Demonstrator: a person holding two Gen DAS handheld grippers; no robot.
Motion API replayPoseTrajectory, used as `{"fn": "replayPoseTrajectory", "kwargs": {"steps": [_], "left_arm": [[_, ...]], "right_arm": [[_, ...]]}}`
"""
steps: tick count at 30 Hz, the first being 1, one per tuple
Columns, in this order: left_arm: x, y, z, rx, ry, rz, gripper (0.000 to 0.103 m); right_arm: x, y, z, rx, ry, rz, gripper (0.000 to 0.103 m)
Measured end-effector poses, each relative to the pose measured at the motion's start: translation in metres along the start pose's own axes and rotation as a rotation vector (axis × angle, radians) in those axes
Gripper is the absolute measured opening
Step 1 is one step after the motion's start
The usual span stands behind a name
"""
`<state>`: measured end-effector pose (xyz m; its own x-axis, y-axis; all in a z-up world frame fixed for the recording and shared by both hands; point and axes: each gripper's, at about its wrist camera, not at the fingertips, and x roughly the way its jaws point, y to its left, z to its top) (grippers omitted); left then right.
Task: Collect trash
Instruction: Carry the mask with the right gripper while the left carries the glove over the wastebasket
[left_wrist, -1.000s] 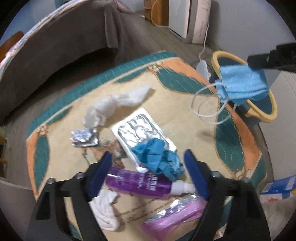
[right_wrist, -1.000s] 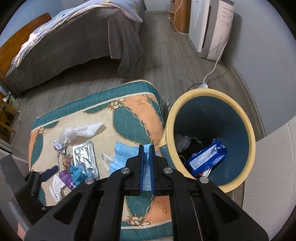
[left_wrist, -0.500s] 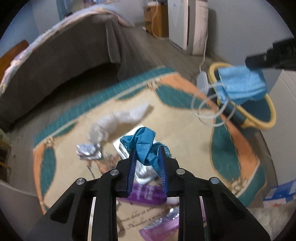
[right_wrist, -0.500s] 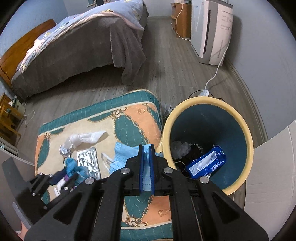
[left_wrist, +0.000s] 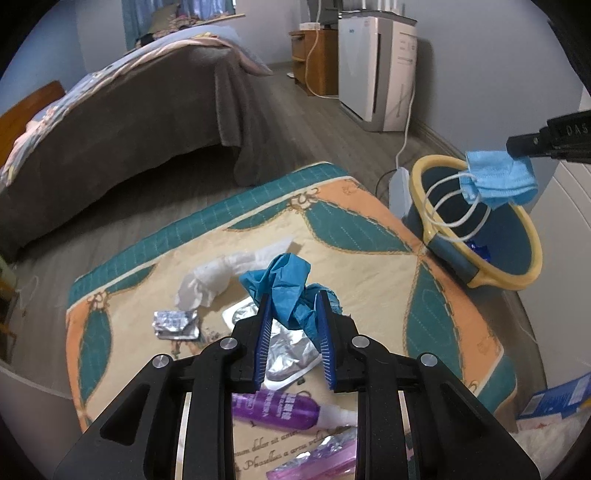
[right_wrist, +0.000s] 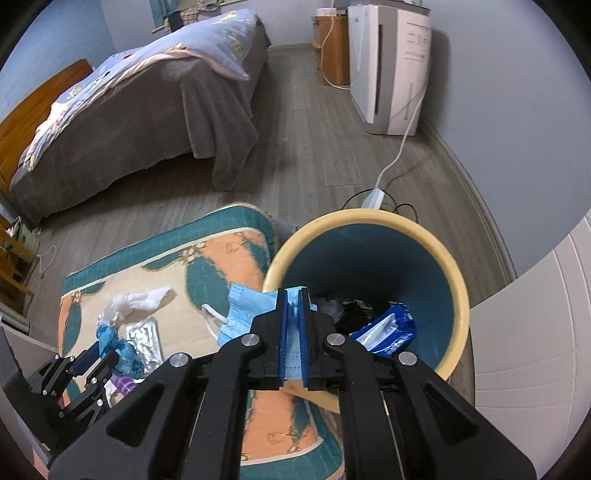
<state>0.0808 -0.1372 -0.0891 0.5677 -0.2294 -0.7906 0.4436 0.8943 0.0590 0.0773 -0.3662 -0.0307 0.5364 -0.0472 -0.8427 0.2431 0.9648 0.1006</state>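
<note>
My left gripper (left_wrist: 293, 299) is shut on a crumpled blue glove (left_wrist: 286, 286) and holds it above the patterned rug (left_wrist: 369, 258). My right gripper (right_wrist: 294, 295) is shut on a light blue face mask (right_wrist: 243, 310) at the near rim of the yellow-rimmed blue bin (right_wrist: 458, 295). In the left wrist view the mask (left_wrist: 498, 177) hangs over the bin (left_wrist: 528, 273) with its ear loops dangling. On the rug lie a white tissue (left_wrist: 218, 273), a small foil wrapper (left_wrist: 175, 323), a silver foil tray (left_wrist: 288, 350), a purple bottle (left_wrist: 284, 406) and a pink packet (left_wrist: 325, 458).
The bin holds a blue wipes pack (right_wrist: 388, 332) and dark trash. A bed with a grey blanket (right_wrist: 129, 110) stands at the back left. A white air purifier (right_wrist: 388, 66) and its cable (right_wrist: 391, 162) are at the back right. A white cabinet (right_wrist: 535, 350) is right of the bin.
My left gripper closed on the blue glove and lifted it off the rug. My right gripper carried the mask further over the bin's rim.
</note>
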Motion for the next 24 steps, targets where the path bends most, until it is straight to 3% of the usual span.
{"fn": "replayPoseTrajectory", "kwargs": {"steps": [17,24], "left_arm": [[-0.007,-0.042,0.016,0.097,-0.046,-0.009,0.025],[-0.024,-0.076,0.04,0.109,-0.111,-0.107,0.025]], "right_arm": [[0.001,-0.055,0.002,0.094,-0.008,-0.021,0.005],[0.003,-0.079,0.001,0.16,-0.011,-0.034,0.005]]}}
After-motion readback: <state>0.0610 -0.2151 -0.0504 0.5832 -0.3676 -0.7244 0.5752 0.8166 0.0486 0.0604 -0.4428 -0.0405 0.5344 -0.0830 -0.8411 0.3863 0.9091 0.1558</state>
